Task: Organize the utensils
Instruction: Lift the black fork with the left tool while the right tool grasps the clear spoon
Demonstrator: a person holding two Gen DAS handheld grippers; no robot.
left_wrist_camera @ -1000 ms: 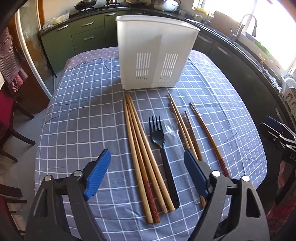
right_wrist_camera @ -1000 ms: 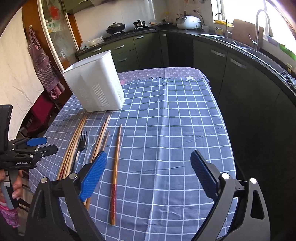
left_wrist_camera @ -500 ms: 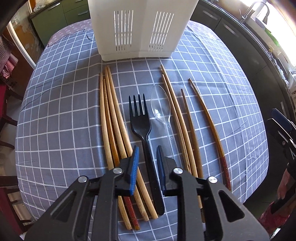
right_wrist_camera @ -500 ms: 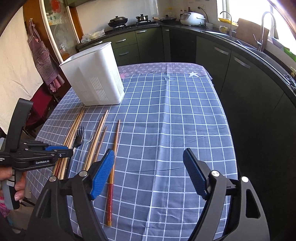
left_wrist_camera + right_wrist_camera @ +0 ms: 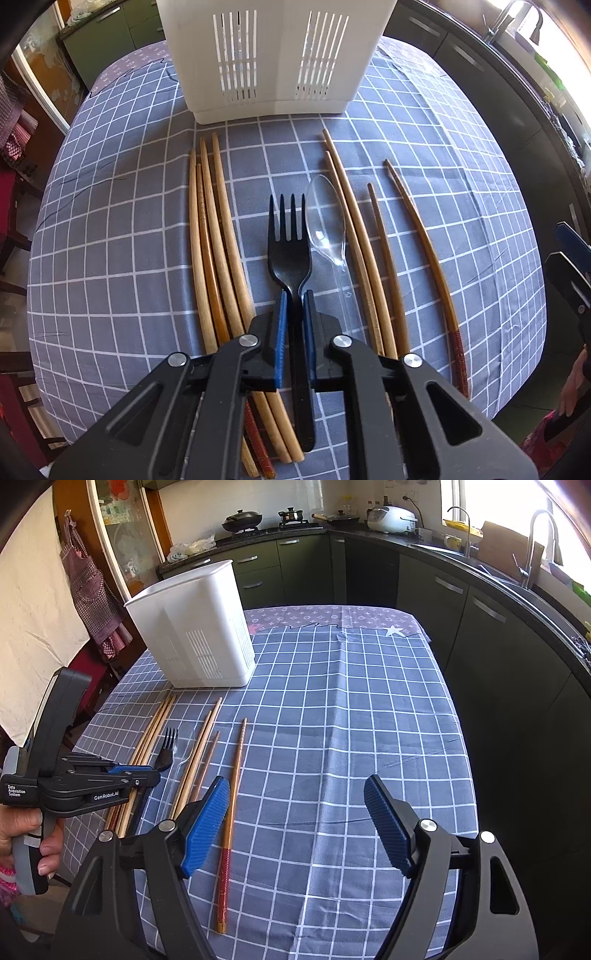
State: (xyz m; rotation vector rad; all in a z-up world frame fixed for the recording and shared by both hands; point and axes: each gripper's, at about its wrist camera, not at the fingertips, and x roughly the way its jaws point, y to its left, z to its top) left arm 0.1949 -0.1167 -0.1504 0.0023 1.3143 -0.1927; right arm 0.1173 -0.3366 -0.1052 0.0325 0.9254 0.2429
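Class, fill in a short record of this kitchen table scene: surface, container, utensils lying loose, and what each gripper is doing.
surface: checked tablecloth
container: white slotted caddy, upright at the far end
loose utensils: black fork, clear spoon, wooden chopsticks on both sides
left gripper: closed around the fork handle
right gripper: open, holding nothing

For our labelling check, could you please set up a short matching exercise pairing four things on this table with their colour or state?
Things:
1. fork
2. spoon
3. utensil holder
4. right gripper

Descriptions:
A. white, with slotted walls
B. open, holding nothing
C. black, handle between the left gripper's fingers
D. clear plastic, lying just right of the fork

Pairs: 1-C, 2-D, 3-A, 4-B
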